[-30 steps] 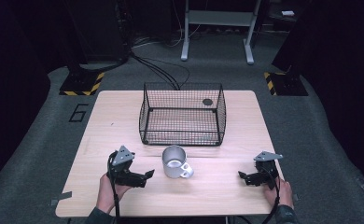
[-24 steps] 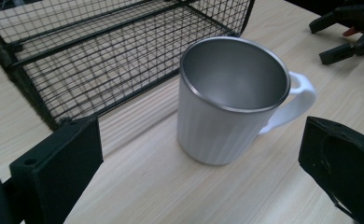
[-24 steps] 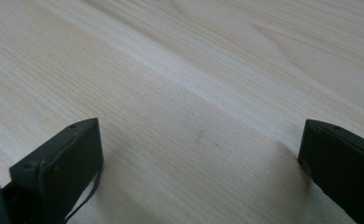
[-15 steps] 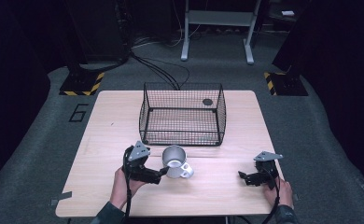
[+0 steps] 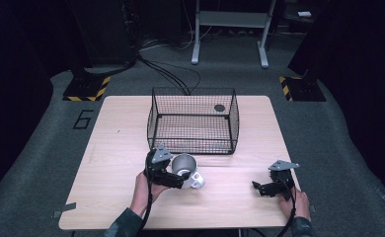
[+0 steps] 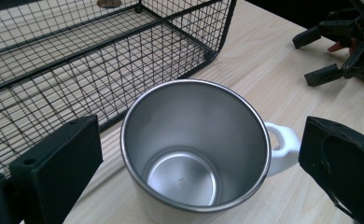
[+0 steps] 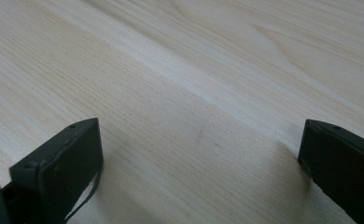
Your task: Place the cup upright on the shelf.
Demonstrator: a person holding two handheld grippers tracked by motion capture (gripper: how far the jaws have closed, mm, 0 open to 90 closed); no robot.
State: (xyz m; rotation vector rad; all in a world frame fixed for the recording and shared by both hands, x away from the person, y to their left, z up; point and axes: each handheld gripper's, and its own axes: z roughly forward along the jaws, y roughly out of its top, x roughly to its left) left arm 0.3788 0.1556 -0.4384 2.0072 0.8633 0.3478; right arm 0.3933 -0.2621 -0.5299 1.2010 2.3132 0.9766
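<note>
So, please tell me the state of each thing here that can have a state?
mug: upright on the table, empty, handle toward the right gripper.
wire basket: upright, open top, one small dark round thing inside.
left gripper: open, jaws on either side of the mug.
right gripper: open, holds nothing, over bare table.

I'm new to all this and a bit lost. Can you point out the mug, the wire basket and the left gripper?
mug (image 6: 196,154): left gripper view, steel inner wall.
wire basket (image 5: 193,132): high view, front mesh wall.
left gripper (image 5: 180,178): high view, midway between its fingertips.
</note>
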